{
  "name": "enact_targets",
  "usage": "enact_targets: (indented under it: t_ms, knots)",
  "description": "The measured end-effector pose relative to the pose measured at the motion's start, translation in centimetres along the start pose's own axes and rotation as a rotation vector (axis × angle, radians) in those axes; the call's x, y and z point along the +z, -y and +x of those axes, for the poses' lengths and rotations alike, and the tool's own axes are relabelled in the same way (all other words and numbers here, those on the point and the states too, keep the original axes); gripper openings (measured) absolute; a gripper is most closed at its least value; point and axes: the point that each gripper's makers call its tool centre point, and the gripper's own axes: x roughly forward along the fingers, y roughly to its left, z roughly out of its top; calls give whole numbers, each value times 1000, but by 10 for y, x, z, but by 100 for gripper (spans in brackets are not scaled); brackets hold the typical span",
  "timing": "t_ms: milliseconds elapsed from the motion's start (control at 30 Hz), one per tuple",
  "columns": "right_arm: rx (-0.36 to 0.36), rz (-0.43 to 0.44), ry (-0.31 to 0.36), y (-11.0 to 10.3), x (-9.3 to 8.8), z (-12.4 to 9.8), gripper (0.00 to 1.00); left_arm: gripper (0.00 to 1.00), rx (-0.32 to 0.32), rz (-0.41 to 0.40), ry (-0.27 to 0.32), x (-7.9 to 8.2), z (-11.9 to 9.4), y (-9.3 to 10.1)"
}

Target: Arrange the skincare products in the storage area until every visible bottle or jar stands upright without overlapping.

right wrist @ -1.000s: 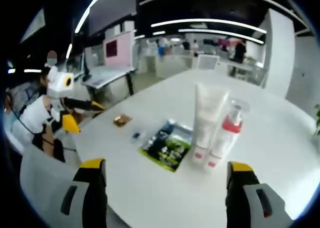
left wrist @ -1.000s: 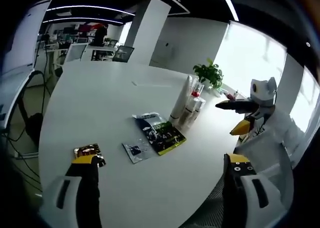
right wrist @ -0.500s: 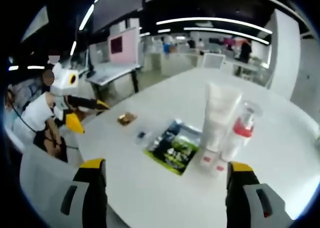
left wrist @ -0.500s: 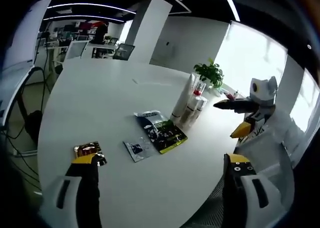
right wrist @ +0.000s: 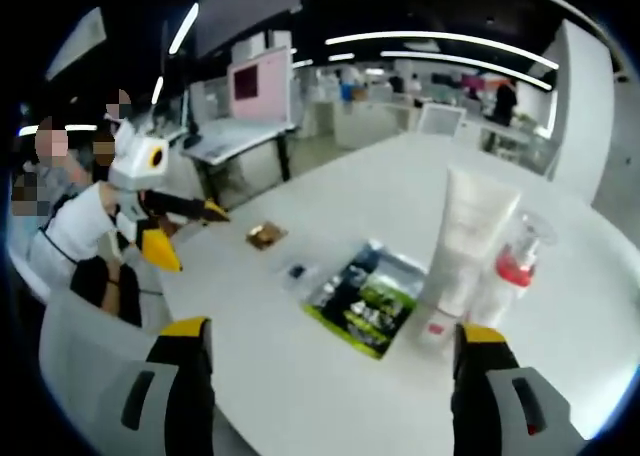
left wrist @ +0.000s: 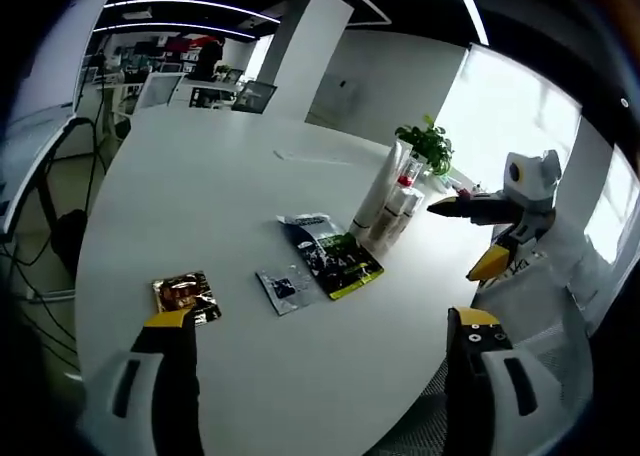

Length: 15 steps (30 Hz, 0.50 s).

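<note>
In the left gripper view, the left gripper (left wrist: 325, 326) hangs wide open and empty over the white table (left wrist: 200, 196). A brown sachet (left wrist: 184, 294) lies near its left jaw, with a small grey sachet (left wrist: 286, 286) and a green-black packet (left wrist: 332, 258) farther on. A white tube (left wrist: 376, 190) and a red-capped bottle (left wrist: 398, 198) stand upright, apparently touching.

In the right gripper view, the right gripper (right wrist: 330, 341) is also wide open, holding nothing. The tube (right wrist: 468, 238) and bottle (right wrist: 510, 270) stand just beyond the packet (right wrist: 366, 298).

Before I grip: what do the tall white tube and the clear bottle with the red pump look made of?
The tall white tube looks like soft matte plastic: opaque, even white, tapering toward its top. The clear bottle with the red pump looks like glossy rigid plastic, see-through around a red part inside; glass cannot be ruled out. Both stand upright on the white table.
</note>
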Motion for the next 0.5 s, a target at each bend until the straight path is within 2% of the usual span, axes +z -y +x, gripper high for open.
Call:
enact_targets:
  t_ms: [500]
  knots:
    - [41, -18, -28, -14, 1, 16, 99, 99, 3, -31, -15, -6, -2, -13]
